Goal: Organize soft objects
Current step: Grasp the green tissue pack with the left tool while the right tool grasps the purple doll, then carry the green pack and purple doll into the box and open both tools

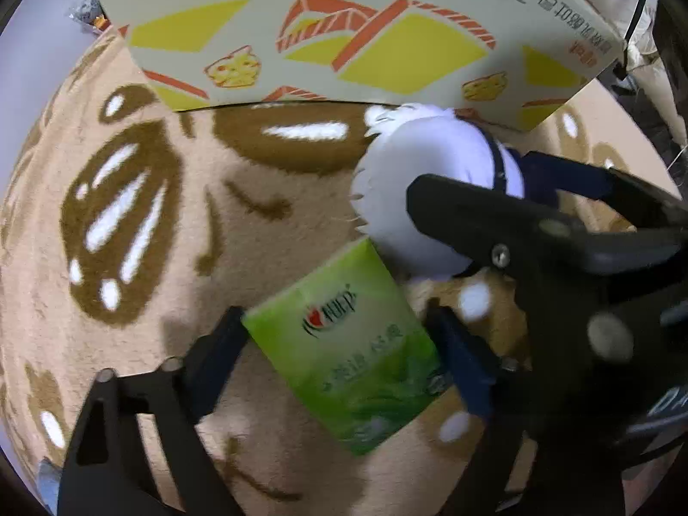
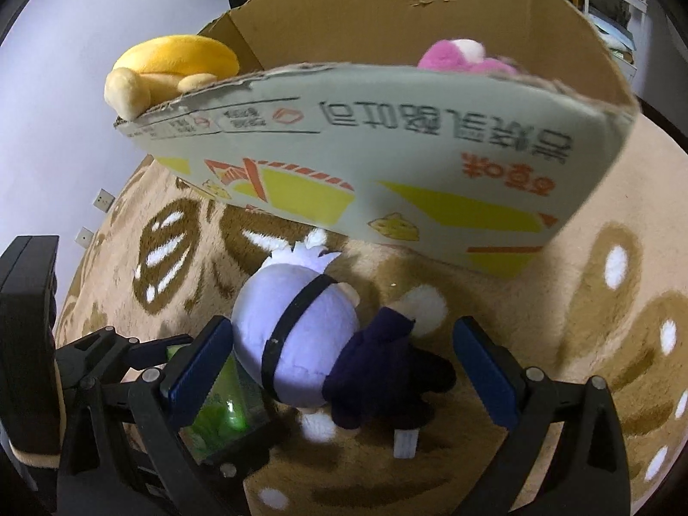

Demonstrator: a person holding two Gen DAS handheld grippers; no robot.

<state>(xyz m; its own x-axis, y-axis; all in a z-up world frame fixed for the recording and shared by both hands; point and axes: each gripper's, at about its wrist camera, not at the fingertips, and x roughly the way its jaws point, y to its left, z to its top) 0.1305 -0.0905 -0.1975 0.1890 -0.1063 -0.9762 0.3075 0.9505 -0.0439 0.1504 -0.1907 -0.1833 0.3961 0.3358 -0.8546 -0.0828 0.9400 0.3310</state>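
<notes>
Left gripper clamped on green tissue pack, right gripper spread wide around white-headed plush doll.

Tissue pack pinched between both blue pads just above tan patterned rug; doll lying on rug right beside it, not touched by either right pad. Cardboard box close behind, yellow plush and pink plush poking out.

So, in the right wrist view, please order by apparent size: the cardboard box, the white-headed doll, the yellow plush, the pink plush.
1. cardboard box
2. white-headed doll, though it is nearest the camera
3. yellow plush
4. pink plush, mostly hidden behind the box wall, so true size unsure
</notes>
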